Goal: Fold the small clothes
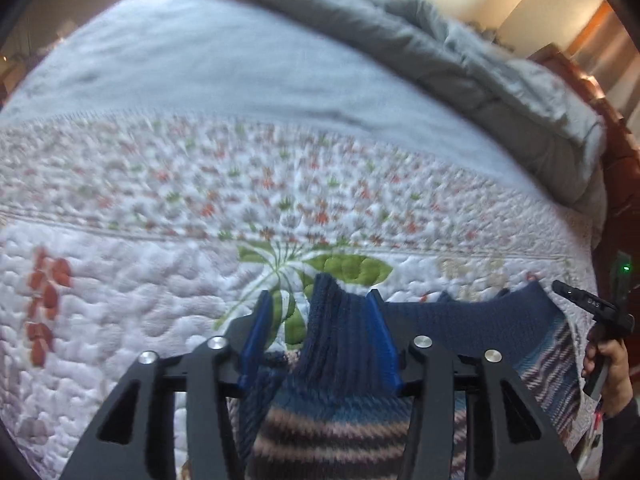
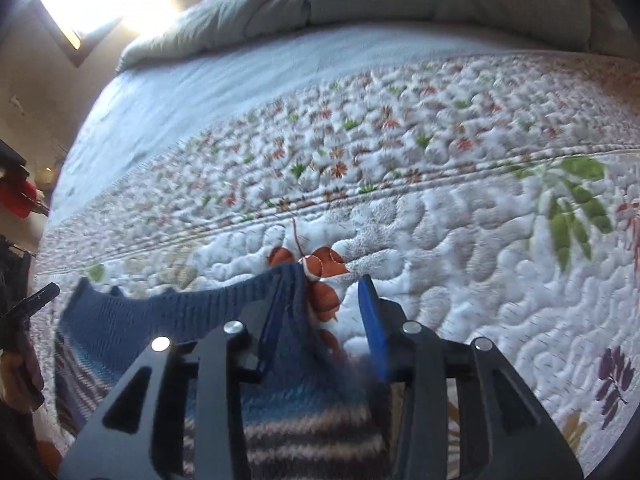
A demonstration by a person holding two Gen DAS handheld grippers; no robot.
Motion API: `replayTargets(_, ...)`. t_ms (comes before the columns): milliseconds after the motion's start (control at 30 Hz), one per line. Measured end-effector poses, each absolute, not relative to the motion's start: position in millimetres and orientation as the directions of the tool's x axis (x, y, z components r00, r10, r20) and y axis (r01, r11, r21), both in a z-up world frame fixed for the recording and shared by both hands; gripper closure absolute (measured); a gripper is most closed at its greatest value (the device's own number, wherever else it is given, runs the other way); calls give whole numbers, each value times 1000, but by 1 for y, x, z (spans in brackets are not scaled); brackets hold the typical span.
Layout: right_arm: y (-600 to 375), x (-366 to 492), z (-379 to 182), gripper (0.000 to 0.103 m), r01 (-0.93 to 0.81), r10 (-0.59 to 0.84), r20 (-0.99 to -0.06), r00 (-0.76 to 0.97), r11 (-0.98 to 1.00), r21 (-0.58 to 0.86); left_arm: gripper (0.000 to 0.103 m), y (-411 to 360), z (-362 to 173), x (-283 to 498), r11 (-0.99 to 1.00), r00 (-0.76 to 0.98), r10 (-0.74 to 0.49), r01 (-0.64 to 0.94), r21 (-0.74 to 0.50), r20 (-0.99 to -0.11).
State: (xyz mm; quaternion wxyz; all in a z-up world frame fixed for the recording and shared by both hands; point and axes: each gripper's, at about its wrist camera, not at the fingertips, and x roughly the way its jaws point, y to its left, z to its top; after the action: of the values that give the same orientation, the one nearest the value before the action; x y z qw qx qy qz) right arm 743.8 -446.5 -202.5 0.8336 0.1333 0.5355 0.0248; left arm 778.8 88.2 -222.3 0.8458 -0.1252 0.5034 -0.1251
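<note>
Striped knit garment (image 1: 320, 432), navy ribbed hem (image 2: 172, 312) stretched across the quilted bed (image 1: 120, 360). Left hand-held gripper (image 1: 318, 312) parted, hem corner standing loose between the blue fingers. Right hand-held gripper (image 2: 324, 292) likewise parted, corner against one finger only. Best now: back straight off, no snagging the ribbing, hem left flat.

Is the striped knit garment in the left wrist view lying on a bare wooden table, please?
No, the striped knit garment lies on a floral quilted bedspread that covers a bed.
</note>
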Motion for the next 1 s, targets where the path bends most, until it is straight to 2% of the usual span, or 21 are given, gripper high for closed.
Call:
replayTargets(133, -435, 713, -187, 69, 0, 328, -840, 432, 932, 363, 55, 92, -199, 728, 852, 488, -517, 211, -480, -703)
replayTargets(200, -427, 697, -197, 70, -15, 333, -849, 411, 933, 359, 55, 91, -214, 715, 832, 454, -548, 206, -516, -703)
replayTargets(267, -429, 689, -213, 72, 10, 317, -867, 385, 938, 347, 56, 92, -237, 710, 844, 418, -528, 164, -511, -739)
replayTargets(333, -437, 686, -224, 90, 45, 310, -870, 383, 935, 353, 61, 96, -260, 709, 861, 389, -497, 108, -497, -775)
replayTargets(400, -450, 686, -226, 97, 83, 307, -865, 398, 926, 367, 68, 104, -272, 708, 862, 392, -490, 84, -500, -778)
replayTargets(467, -462, 683, -219, 93, 113, 311, -856, 413, 915, 387, 68, 114, -271, 705, 832, 404, -521, 40, -554, -752)
replayTargets(500, -464, 677, -213, 84, 112, 333, -842, 425, 903, 414, 68, 118, -266, 702, 820, 414, -532, 34, -572, -739)
replayTargets(533, -465, 670, -204, 80, 101, 356, -827, 434, 893, 438, 67, 119, -259, 697, 813, 422, -541, 43, -580, -727)
replayTargets(667, -455, 608, -175, 80, -8, 442, -761, 475, 867, 498, 61, 109, -223, 639, 790, 452, -595, 175, -588, -664)
replayTargets(800, -452, 557, -191, 80, -16, 432, -766, 476, 875, 483, 61, 102, -234, 598, 825, 446, -555, 193, -531, -702)
replayTargets(867, -461, 547, -211, 84, 29, 425, -781, 458, 871, 491, 62, 105, -251, 593, 847, 425, -522, 159, -506, -740)
replayTargets(933, -474, 543, -225, 101, 66, 415, -782, 464, 864, 498, 69, 110, -267, 595, 847, 426, -517, 133, -514, -742)
replayTargets(1000, -482, 545, -233, 103, 86, 409, -784, 467, 862, 500, 73, 116, -273, 597, 841, 432, -521, 113, -529, -736)
